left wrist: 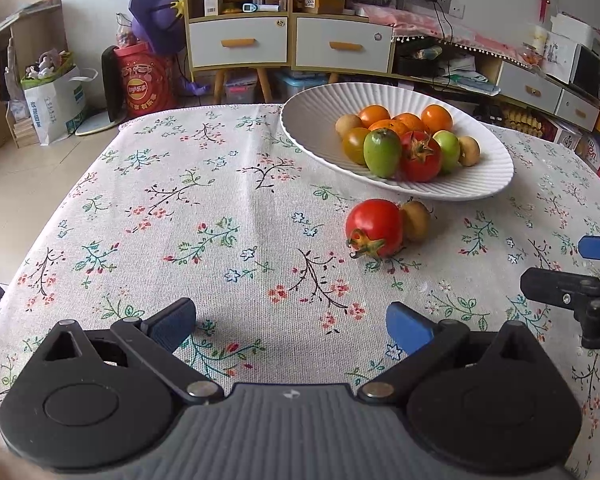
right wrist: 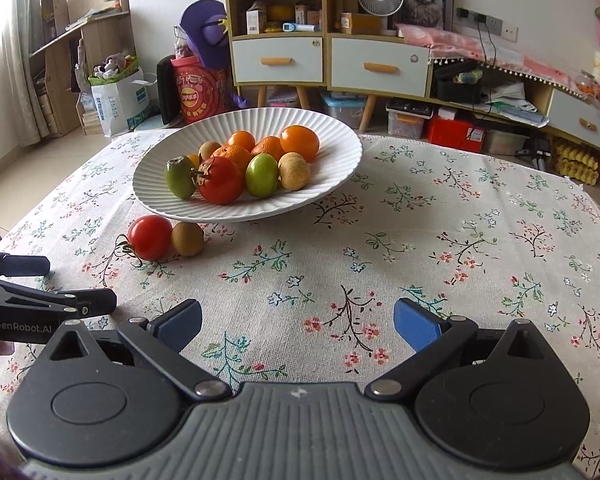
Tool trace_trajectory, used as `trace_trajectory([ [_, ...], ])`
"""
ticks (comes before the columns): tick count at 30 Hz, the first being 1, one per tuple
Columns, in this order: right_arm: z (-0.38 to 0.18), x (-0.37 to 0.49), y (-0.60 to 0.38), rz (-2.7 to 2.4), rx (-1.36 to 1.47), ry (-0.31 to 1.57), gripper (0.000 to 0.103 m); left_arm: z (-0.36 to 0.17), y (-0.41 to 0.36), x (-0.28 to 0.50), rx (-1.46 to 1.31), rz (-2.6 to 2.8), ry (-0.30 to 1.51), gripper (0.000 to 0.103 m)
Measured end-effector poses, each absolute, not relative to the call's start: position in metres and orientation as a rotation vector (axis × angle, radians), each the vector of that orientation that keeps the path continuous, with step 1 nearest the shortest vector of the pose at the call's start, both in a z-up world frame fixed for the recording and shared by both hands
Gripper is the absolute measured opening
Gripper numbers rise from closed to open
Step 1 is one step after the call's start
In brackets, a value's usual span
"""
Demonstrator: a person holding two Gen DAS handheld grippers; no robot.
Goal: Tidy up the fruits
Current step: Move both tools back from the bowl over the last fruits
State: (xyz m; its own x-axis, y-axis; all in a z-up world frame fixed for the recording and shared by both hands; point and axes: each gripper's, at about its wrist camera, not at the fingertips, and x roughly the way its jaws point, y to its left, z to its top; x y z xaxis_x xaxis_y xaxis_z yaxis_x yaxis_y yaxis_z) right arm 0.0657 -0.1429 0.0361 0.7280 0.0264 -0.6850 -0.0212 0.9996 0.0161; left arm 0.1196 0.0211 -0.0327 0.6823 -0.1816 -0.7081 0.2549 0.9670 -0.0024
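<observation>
A white ribbed plate (left wrist: 472,184) (right wrist: 160,196) holds several fruits: oranges, green fruits, brown ones and a red tomato (left wrist: 420,157) (right wrist: 221,180). On the cloth just in front of the plate lie a loose red tomato (left wrist: 374,227) (right wrist: 150,237) and a small brown fruit (left wrist: 416,220) (right wrist: 187,239), touching each other. My left gripper (left wrist: 290,326) is open and empty, low over the cloth, short of the loose tomato. My right gripper (right wrist: 298,322) is open and empty too, to the right of the loose fruits. Each gripper shows at the edge of the other's view.
A floral tablecloth (left wrist: 204,208) (right wrist: 440,240) covers the table, whose far edge runs behind the plate. Beyond stand cabinets with drawers (left wrist: 238,42) (right wrist: 378,66), a red tub (left wrist: 142,84), bags and boxes on the floor.
</observation>
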Motion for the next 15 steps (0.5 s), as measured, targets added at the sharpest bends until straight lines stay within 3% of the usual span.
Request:
trace_trajectory([
  [15, 0.031, 0.069, -0.143, 0.027, -0.02, 0.783, 0.102, -0.03, -0.012, 0.132, 0.105, -0.271, 0.736, 0.099],
])
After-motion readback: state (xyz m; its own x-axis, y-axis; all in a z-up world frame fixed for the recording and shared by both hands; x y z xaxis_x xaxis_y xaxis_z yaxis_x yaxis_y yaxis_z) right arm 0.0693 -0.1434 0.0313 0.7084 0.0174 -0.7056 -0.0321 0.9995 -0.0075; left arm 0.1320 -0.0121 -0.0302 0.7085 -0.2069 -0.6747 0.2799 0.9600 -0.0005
